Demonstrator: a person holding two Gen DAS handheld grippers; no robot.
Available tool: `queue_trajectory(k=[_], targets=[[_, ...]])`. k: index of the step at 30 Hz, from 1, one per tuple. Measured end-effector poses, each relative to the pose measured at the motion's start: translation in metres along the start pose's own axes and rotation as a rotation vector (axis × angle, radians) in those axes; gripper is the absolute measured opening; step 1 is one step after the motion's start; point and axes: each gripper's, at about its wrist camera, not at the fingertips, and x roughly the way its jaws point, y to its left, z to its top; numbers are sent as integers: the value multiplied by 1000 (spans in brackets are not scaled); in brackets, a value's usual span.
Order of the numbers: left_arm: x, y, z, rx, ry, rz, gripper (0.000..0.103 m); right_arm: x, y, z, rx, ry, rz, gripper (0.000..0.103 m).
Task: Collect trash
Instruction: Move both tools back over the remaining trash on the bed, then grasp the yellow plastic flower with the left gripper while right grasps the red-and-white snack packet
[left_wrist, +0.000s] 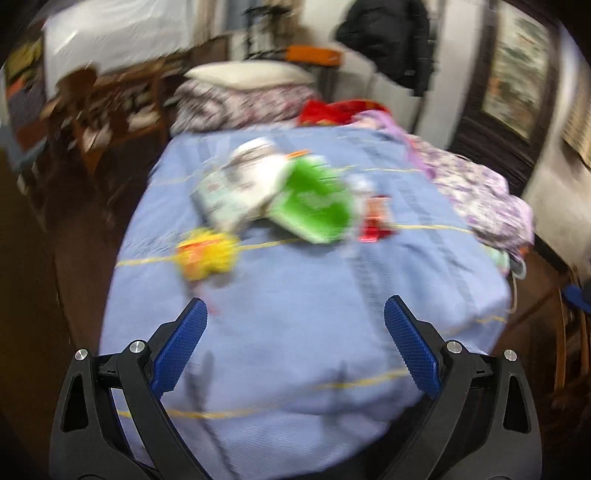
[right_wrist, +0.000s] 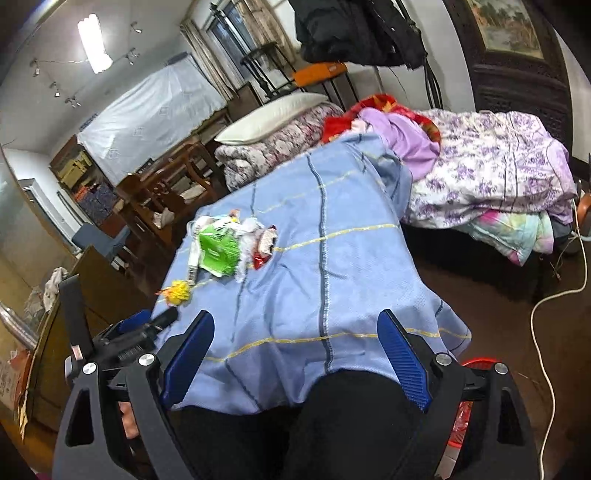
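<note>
A small pile of trash lies on a blue checked bedsheet (right_wrist: 332, 258): a green packet (left_wrist: 314, 199), a white wrapper (left_wrist: 240, 184), a red wrapper (left_wrist: 375, 218) and, just apart, a crumpled yellow wrapper (left_wrist: 207, 254). The left gripper (left_wrist: 295, 314) hovers short of the pile, jaws spread wide and holding nothing; the right gripper (right_wrist: 295, 328) hangs farther back, likewise spread and empty. The approach looks only begun: next, probably, reaching the left gripper forward and closing on the nearest yellow wrapper.
</note>
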Motion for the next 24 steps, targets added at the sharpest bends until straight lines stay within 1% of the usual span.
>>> queue_trajectory(k=[2, 5, 7, 9, 14, 16, 18, 19, 20, 21, 23, 24], targets=[[10, 27, 4, -46, 17, 16, 93, 16, -4, 4, 16, 28, -6, 88], [21, 52, 10, -72, 20, 47, 93, 36, -9, 10, 35, 58, -5, 88], [29, 60, 15, -74, 24, 61, 93, 49, -10, 13, 37, 75, -7, 88], [37, 64, 21, -70, 26, 55, 93, 65, -9, 17, 33, 98, -7, 88], [58, 61, 31, -53, 29, 64, 93, 91, -1, 23, 19, 139, -3, 88], [64, 60, 33, -56, 18, 61, 83, 105, 5, 28, 9, 154, 5, 88], [71, 62, 31, -50, 29, 43, 55, 119, 14, 35, -9, 161, 13, 88], [75, 64, 31, -53, 39, 31, 50, 125, 17, 38, -17, 160, 15, 88], [78, 66, 30, -59, 47, 24, 48, 132, 20, 41, -25, 159, 17, 88], [76, 68, 28, -55, 29, 26, 47, 139, 24, 45, -32, 157, 18, 88], [74, 67, 28, -51, 27, 23, 46, 155, 33, 51, -46, 151, 27, 86], [72, 68, 27, -53, 26, 17, 46, 165, 38, 56, -58, 146, 26, 78]])
